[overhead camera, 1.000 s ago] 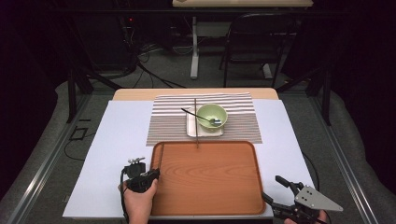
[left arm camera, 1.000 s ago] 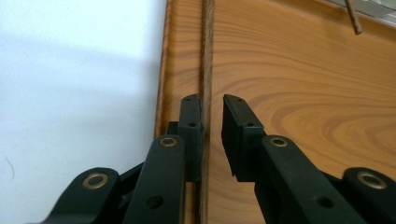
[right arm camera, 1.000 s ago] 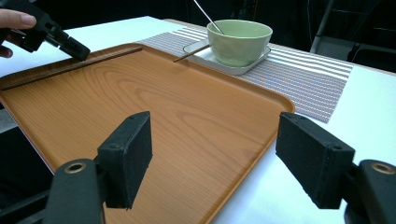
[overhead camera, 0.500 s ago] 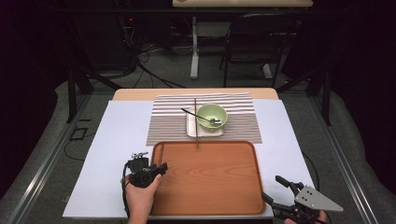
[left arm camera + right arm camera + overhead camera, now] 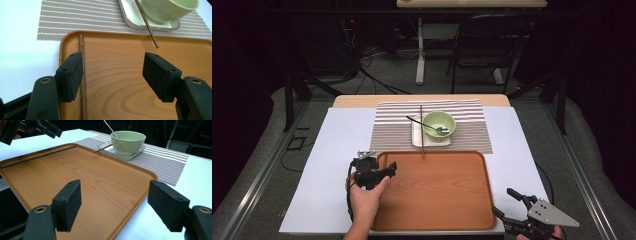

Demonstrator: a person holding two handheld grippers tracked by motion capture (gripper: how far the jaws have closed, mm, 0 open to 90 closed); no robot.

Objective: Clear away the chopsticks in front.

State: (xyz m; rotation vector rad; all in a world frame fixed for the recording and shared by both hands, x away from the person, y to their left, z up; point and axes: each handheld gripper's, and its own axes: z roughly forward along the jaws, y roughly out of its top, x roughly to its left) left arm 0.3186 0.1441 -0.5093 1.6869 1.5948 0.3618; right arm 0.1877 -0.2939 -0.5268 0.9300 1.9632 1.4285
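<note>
the left gripper (image 5: 113, 75) hangs released over the tray (image 5: 437, 200), its jaws just opened, and one chopstick (image 5: 82, 82) lies free along the tray's left rim. judged best: lift clear without nudging it. the right gripper (image 5: 117, 207) is released too, near right. two chopsticks in all, the second chopstick (image 5: 422, 131) leaning on the one plate (image 5: 417, 137); one bowl (image 5: 438, 123), one spoon (image 5: 424, 124).

Open tray (image 5: 437, 200) middle | blocked far side: bowl (image 5: 438, 123) on plate (image 5: 418, 136), chopstick (image 5: 422, 131) overhanging rim | second chopstick (image 5: 82, 82) along left rim | clear counter (image 5: 332, 165) left.
</note>
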